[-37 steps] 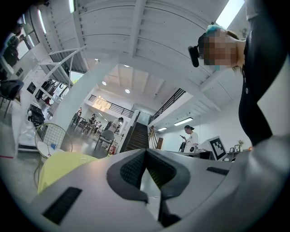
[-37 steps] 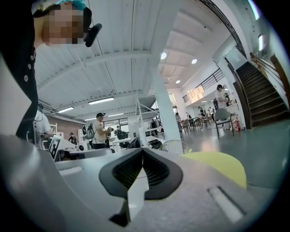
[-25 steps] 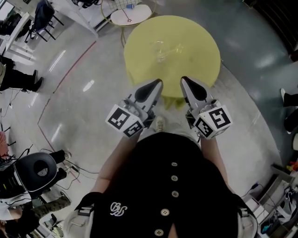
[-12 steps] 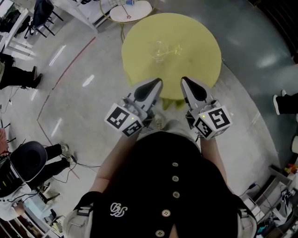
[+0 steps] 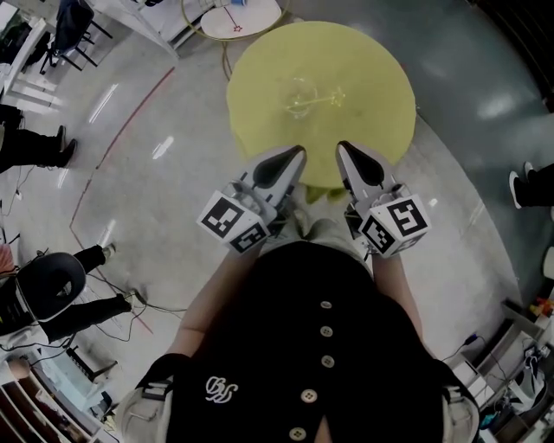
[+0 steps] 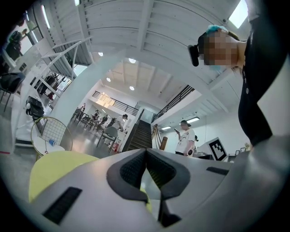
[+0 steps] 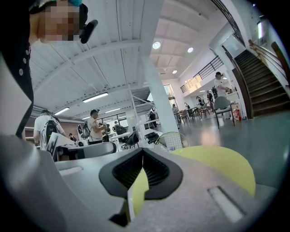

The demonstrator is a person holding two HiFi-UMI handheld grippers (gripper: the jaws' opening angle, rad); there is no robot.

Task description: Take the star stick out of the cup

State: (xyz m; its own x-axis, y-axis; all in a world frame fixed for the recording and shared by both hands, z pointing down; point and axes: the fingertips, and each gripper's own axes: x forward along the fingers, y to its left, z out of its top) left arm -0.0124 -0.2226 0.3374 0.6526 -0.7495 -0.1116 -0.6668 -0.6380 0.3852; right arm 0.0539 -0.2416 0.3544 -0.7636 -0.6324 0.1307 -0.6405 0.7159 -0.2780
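Observation:
A clear cup [image 5: 300, 95] stands near the middle of the round yellow table [image 5: 363, 60] in the head view, with the thin star stick [image 5: 327, 98] leaning out of it to the right. Both grippers hang at the table's near edge, well short of the cup. My left gripper [image 5: 297, 154] is shut with nothing in it; in the left gripper view its jaws [image 6: 146, 152] meet at the tips. My right gripper [image 5: 344, 150] is also shut and empty, and its tips [image 7: 142, 152] touch in the right gripper view. Neither gripper view shows the cup.
The yellow table [image 7: 217, 165] fills the ground ahead. A small white round table [image 5: 238, 19] with a wire chair stands behind it. People, chairs and cables [image 5: 52, 294] lie to the left on the glossy floor. A staircase [image 6: 140, 133] rises far off.
The view has shifted a little toward the table, so the cup and table sit slightly nearer. Both grippers stay shut and keep their places in the picture.

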